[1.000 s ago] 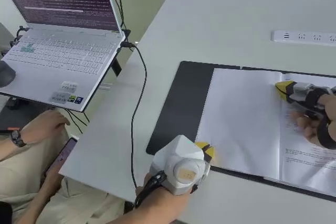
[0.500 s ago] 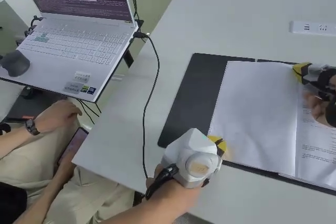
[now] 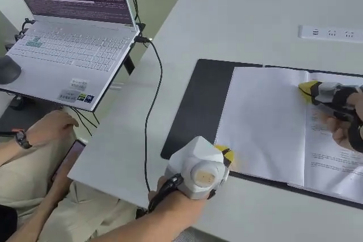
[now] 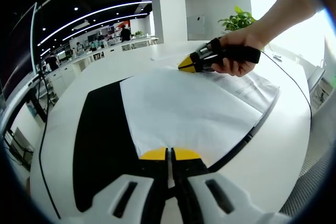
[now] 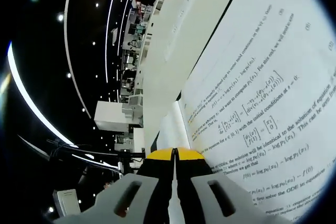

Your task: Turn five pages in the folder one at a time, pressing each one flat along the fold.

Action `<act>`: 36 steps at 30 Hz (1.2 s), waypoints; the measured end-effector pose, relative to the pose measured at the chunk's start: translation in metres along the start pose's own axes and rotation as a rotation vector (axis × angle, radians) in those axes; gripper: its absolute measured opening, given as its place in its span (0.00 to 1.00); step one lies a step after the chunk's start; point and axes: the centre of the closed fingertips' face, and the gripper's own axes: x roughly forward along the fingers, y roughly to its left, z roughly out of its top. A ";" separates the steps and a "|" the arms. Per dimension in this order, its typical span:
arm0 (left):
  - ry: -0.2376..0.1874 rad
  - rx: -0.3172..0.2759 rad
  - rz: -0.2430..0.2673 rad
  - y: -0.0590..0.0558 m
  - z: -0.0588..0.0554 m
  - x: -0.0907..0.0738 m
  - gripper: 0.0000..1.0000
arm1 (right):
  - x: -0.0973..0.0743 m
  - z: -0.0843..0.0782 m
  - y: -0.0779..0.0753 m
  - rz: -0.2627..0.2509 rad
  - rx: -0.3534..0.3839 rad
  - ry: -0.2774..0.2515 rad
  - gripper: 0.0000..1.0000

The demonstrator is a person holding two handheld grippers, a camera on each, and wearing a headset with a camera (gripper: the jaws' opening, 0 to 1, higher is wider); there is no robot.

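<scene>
Folder [image 3: 201, 106] lies open on the white table [image 3: 238, 21], right of the laptop [image 3: 68, 49]. Left gripper [image 3: 225, 155], jaws clenched on nothing, rests at the near edge of the blank page [image 3: 264, 123]. Right gripper [image 3: 307, 89], likewise shut empty, is nearer the fold [image 3: 305, 140], at its far end; the fold runs toward the person

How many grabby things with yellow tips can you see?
2. The left white gripper with yellow tips sits at the near edge of the blank white page; the right yellow-tipped gripper is farther off, at the printed page.
</scene>
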 end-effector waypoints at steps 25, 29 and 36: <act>0.048 0.024 0.007 -0.001 0.000 -0.002 0.00 | -0.100 -0.133 -0.022 0.057 -0.048 0.280 0.00; 0.052 0.030 0.009 -0.002 0.000 -0.002 0.00 | -0.109 -0.145 -0.024 0.053 -0.049 0.293 0.00; 0.056 0.030 0.008 -0.001 -0.001 -0.001 0.00 | -0.122 -0.159 -0.032 0.047 -0.039 0.296 0.00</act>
